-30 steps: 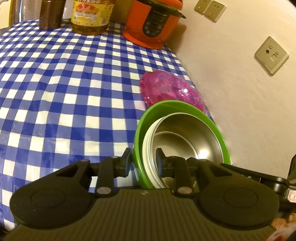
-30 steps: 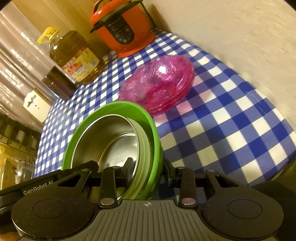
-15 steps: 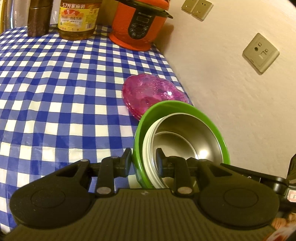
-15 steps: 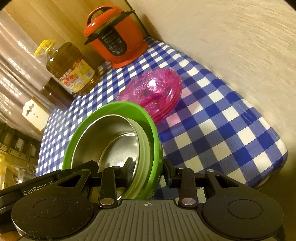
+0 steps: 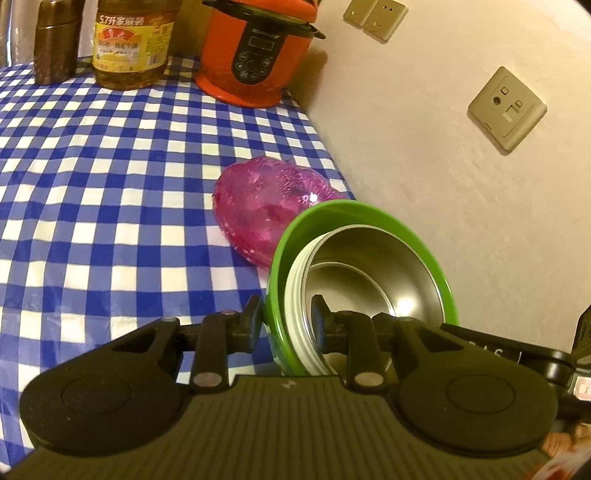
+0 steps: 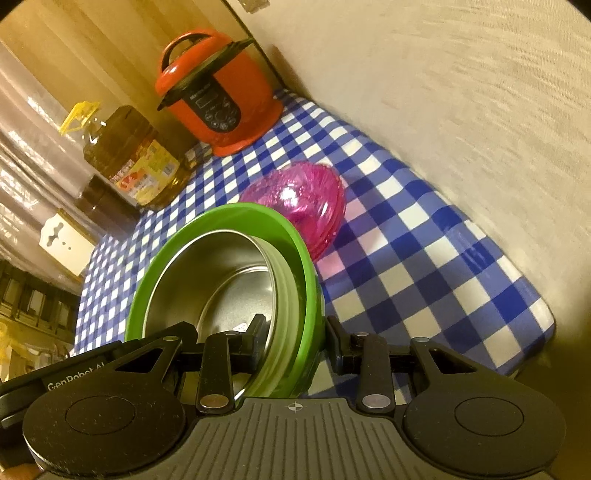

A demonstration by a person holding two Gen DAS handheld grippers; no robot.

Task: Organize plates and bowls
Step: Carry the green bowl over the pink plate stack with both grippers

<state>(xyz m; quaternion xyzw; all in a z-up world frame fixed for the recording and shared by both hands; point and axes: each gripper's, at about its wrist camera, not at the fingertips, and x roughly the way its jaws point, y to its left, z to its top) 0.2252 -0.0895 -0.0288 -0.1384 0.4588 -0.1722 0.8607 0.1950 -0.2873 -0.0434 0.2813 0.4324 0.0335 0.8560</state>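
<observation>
Left gripper (image 5: 286, 319) is clamped on the near-left rim of the green bowl (image 5: 364, 214): one finger outside the green wall, the other inside against the steel liner. Right gripper (image 6: 295, 330) is clamped on the same bowl's opposite rim (image 6: 225, 214), inner finger in the steel bowl, outer finger on the green wall. We hold it two-handed, tilted with its mouth facing the cameras.

The bowl is a nested set: green outer shell, a pale ribbed ring, and a steel bowl (image 5: 373, 273) inside. Looks lifted off the counter (image 5: 110, 184), but the underside is hidden behind the grippers, so we can't confirm clearance.

The pink plates (image 5: 264, 210) sit just behind the green bowl on the blue-and-white checked cloth, near the wall-side edge of the counter. In the right wrist view they read as a stack (image 6: 306, 199) of at least two; the exact count isn't clear.

Back of the counter: orange pressure cooker (image 5: 255, 55) in the corner, oil bottle (image 5: 129, 44) beside it, dark brown jar (image 5: 55, 44) next to that. Wall socket (image 5: 506, 109) on the wall to the right, two more plates (image 5: 375, 16) higher up.
</observation>
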